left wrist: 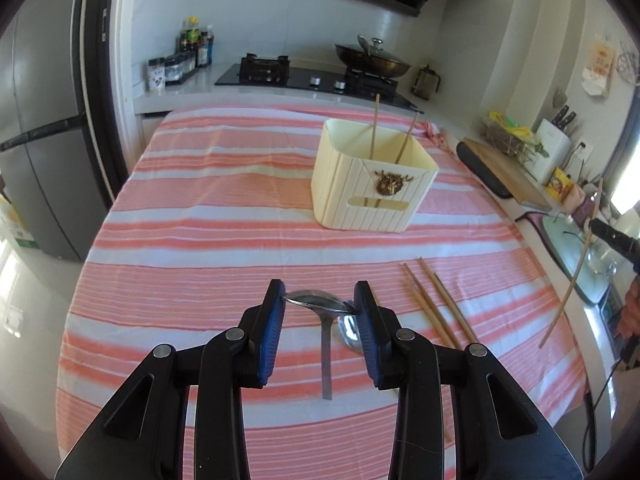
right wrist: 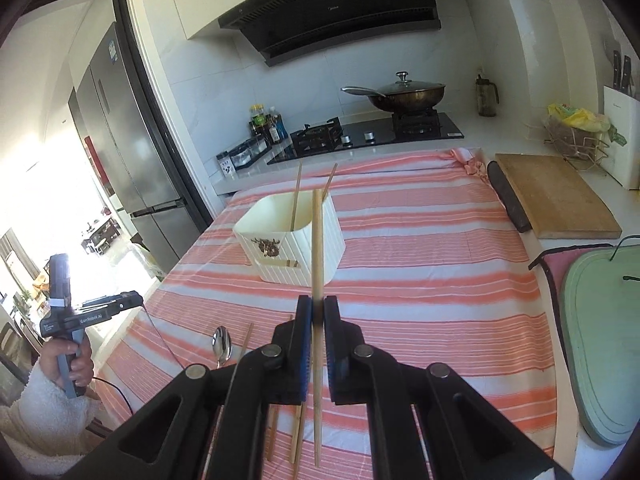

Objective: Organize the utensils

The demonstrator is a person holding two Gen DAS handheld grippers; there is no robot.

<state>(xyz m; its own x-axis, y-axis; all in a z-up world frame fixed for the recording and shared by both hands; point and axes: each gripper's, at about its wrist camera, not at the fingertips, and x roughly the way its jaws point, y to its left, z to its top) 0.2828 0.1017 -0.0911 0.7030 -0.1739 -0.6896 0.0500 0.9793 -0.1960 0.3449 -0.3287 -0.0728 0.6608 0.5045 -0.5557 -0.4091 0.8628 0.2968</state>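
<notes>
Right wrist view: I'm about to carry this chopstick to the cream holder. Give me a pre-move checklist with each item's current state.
1. Right gripper shut on the chopstick: ok, pads pinch it mid-length.
2. Chopstick near upright for dropping in: ok.
3. Holder upright on the striped cloth: ok.
4. Room inside the holder: ok, only two chopsticks lean in it.
5. Left gripper out of the path: ok, low near the cloth's front edge, holding a spoon.
6. Firmness of the spoon hold: cannot tell, only the bowl's edges touch the pads.
</notes>
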